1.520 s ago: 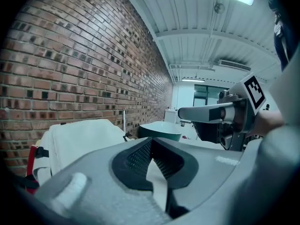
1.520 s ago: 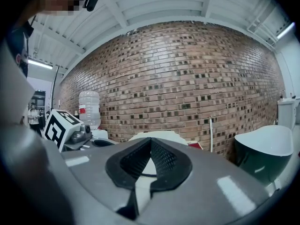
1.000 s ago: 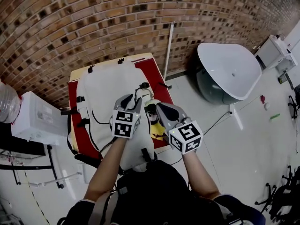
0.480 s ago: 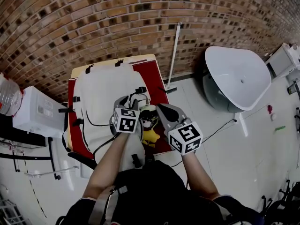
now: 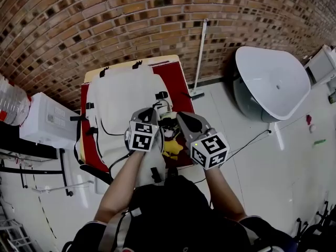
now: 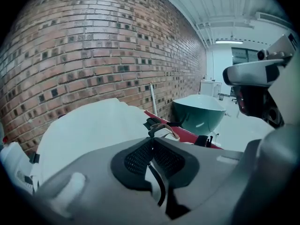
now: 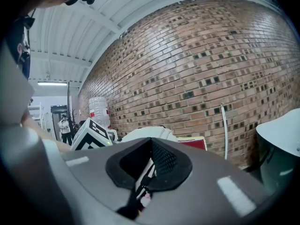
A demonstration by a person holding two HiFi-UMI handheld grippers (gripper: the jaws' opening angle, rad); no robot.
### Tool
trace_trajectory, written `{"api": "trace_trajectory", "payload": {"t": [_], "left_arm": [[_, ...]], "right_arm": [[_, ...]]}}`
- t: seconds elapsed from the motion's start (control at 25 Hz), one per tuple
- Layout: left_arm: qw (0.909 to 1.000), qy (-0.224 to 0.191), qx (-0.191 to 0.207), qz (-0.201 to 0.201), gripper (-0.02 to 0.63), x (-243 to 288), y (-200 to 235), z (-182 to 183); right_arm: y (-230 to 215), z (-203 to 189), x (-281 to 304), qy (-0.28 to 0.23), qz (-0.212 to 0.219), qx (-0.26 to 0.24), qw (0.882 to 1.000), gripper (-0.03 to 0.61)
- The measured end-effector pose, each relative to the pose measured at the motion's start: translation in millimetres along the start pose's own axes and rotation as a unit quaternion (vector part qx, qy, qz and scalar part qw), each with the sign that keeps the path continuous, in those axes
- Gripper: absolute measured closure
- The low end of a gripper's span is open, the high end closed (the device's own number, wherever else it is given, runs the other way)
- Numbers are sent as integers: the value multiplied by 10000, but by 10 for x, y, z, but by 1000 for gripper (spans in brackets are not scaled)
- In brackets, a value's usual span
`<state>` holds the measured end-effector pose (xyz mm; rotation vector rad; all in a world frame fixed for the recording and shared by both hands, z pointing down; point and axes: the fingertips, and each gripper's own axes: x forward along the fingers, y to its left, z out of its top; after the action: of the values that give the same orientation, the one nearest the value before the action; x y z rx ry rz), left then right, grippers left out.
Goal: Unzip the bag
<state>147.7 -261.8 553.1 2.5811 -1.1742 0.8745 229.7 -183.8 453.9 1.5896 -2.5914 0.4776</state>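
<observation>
A white backpack (image 5: 123, 96) lies flat on a red-topped table (image 5: 177, 80); it also shows in the left gripper view (image 6: 89, 125). Its near end gapes, with something yellow (image 5: 171, 149) inside. My left gripper (image 5: 148, 113) sits low on the bag's near right side. Its jaws have just been closing, and the pads (image 6: 136, 158) now pinch a thin black zip cord (image 6: 159, 184). Just to its right, my right gripper (image 5: 182, 118) is shut on the bag's edge, with a black strip and white cloth (image 7: 143, 177) between its pads.
A brick wall runs behind the table. A big white tub (image 5: 270, 83) stands on the floor to the right, with a white pole (image 5: 200, 56) leaning beside it. A white box (image 5: 50, 121) and a water bottle (image 5: 9, 101) are at the left. A cable (image 5: 247, 135) crosses the floor.
The left gripper has sunk onto the bag and its jaws, wide apart before, have come together. The right gripper has shifted a little and stays at the bag's opening.
</observation>
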Motion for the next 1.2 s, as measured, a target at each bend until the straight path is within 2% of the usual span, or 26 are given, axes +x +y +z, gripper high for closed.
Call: {"api": "trace_trajectory", "payload": {"t": [0.44,0.92,1.2], "left_arm": [[9995,-79,-95,-290,594,-345,-83,-159],[9987,-135,-293,-388,593,-533,-170,-314],[9976,-194,-547,-365,594,-669,-185,-400]], "right_arm": [[221,35,-1,-24,-107,-93,9999,574],[306,-8,15,63,-159,-184,9997,574],[361,-166,216,469,51,-516,9976,574]]}}
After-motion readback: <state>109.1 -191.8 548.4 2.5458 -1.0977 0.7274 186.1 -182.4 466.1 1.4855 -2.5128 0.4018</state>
